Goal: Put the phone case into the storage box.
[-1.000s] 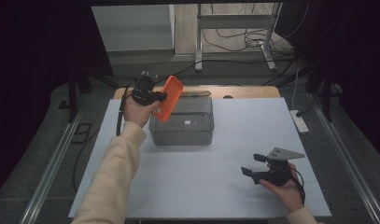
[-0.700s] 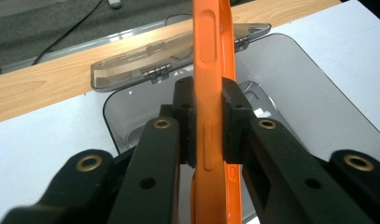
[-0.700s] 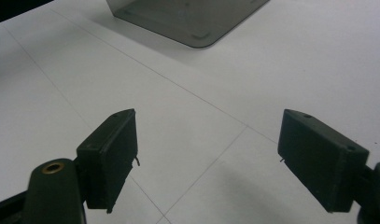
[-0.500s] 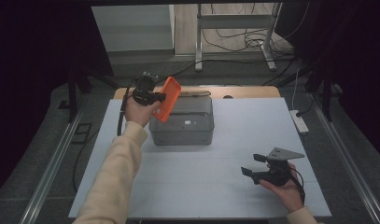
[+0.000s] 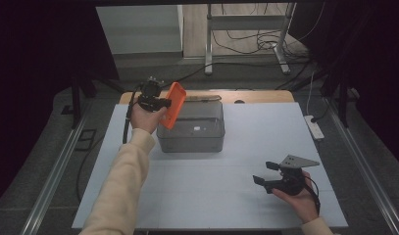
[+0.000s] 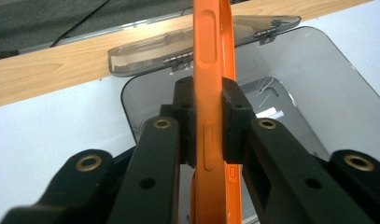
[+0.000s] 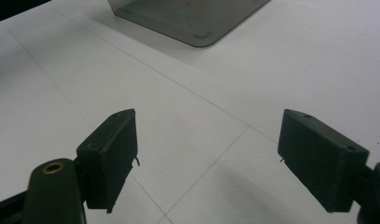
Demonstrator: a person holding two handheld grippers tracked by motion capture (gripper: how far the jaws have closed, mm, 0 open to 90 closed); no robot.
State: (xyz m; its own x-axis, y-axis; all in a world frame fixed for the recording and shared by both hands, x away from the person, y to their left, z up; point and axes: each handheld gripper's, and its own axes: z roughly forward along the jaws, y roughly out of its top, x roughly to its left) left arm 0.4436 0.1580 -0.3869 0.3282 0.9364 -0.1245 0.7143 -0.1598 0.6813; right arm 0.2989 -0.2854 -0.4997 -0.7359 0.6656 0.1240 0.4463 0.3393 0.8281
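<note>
My left gripper [image 5: 162, 103] [image 6: 208, 126] is shut on an orange phone case [image 5: 173, 104] [image 6: 211, 60], held on edge above the left rim of a clear grey plastic box [image 5: 192, 129] [image 6: 290, 84]. The box's lid [image 6: 178, 46] is hinged open toward the far side. Inside the box a small white label shows on the bottom. My right gripper [image 5: 266, 174] [image 7: 206, 158] hovers open over the white table near the front right, with nothing between its jaws.
The white table top [image 5: 226, 196] stretches between the box and my right gripper. A wooden strip [image 5: 256, 95] [image 6: 47, 70] runs along the table's far edge. A white power strip [image 5: 315, 127] lies off the right side.
</note>
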